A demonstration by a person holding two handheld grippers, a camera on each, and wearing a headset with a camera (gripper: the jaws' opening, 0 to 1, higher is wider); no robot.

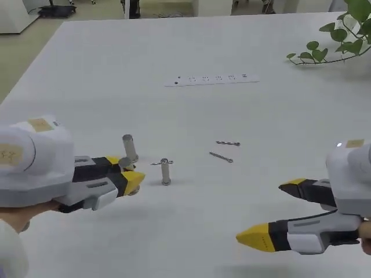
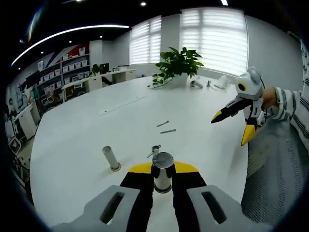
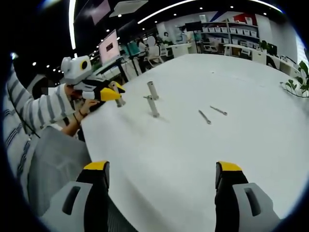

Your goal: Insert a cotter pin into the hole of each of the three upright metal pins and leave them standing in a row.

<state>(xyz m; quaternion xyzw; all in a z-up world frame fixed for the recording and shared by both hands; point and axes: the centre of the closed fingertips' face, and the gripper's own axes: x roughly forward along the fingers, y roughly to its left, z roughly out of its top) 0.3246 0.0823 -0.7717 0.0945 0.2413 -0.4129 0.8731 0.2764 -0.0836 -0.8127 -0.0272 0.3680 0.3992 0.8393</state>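
My left gripper (image 1: 132, 175) is shut on an upright metal pin (image 2: 162, 172), whose round top shows between the yellow jaw tips (image 2: 162, 168). A second bare pin (image 1: 128, 147) stands just behind it, also seen as pin (image 2: 111, 158). To the right stands a third pin (image 1: 165, 172) with a cotter pin through its top, partly hidden as pin (image 2: 154, 150). Two loose cotter pins (image 1: 228, 143) (image 1: 221, 157) lie on the white table further right. My right gripper (image 1: 266, 213) hovers open near the front right, its jaws (image 3: 161, 166) wide apart with nothing between them.
A white power strip (image 1: 211, 79) lies across the middle of the table (image 1: 261, 116). A green plant (image 1: 342, 35) reaches in at the far right corner. A person's striped sleeve (image 3: 43, 108) shows behind the left gripper (image 3: 104, 92).
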